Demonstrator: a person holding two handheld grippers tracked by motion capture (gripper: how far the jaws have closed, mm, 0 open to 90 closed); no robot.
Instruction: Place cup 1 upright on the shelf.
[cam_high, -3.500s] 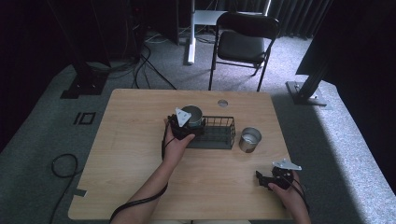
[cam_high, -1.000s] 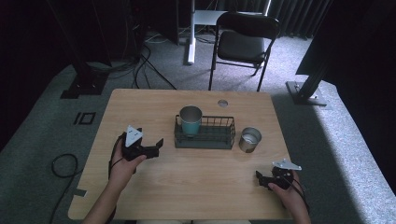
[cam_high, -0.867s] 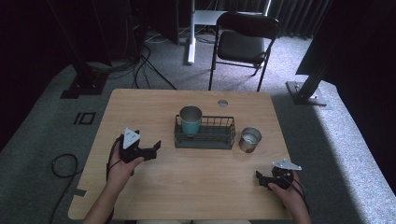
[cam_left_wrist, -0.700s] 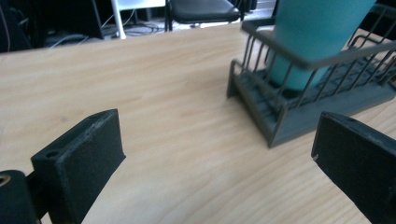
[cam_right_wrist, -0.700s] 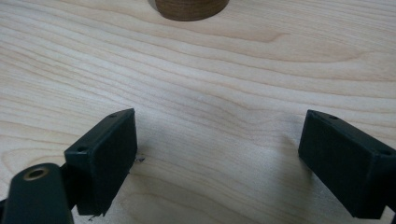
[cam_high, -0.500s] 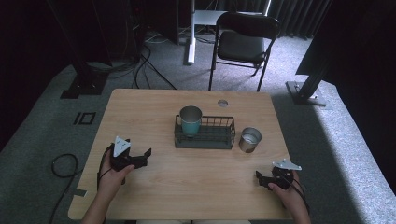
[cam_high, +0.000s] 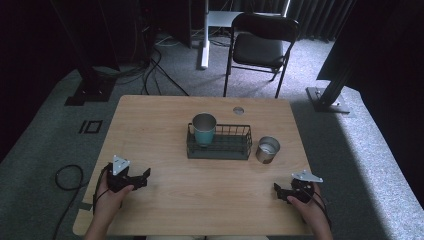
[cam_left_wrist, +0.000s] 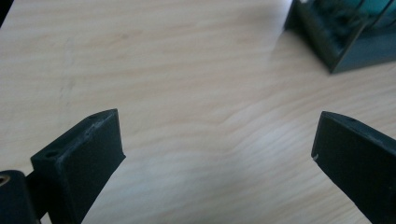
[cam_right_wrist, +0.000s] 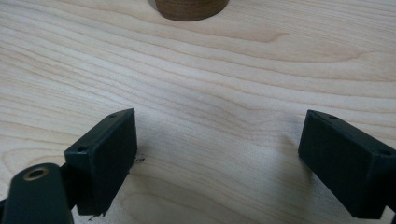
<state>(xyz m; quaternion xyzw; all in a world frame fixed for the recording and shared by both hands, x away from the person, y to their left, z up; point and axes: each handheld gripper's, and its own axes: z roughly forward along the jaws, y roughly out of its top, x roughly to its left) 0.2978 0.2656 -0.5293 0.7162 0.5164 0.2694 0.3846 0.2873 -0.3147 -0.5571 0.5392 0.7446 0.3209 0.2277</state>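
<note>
A teal metal cup (cam_high: 204, 129) stands upright in the left end of a black wire basket (cam_high: 226, 150) at the table's middle. Just right of the basket, on the table, sits a steel cup (cam_high: 268, 149). My left gripper (cam_high: 144, 178) rests low at the front left of the table, pointing right, well away from the basket. Its jaws stand wide open over bare wood in the left gripper view (cam_left_wrist: 217, 140), with a corner of the basket (cam_left_wrist: 336, 42) at upper right. Near the front right edge my right gripper (cam_high: 277, 191) is open and holds nothing (cam_right_wrist: 219, 140).
The wooden table (cam_high: 150, 125) has a small round grommet (cam_high: 238, 110) near its far edge. A black folding chair (cam_high: 260, 47) stands behind the table. The round bottom of a cup (cam_right_wrist: 189, 8) shows at the top of the right gripper view.
My left gripper was at the teal cup in the basket, then drew back empty to the front left of the table. The cup stays in the basket. The right gripper has not moved.
</note>
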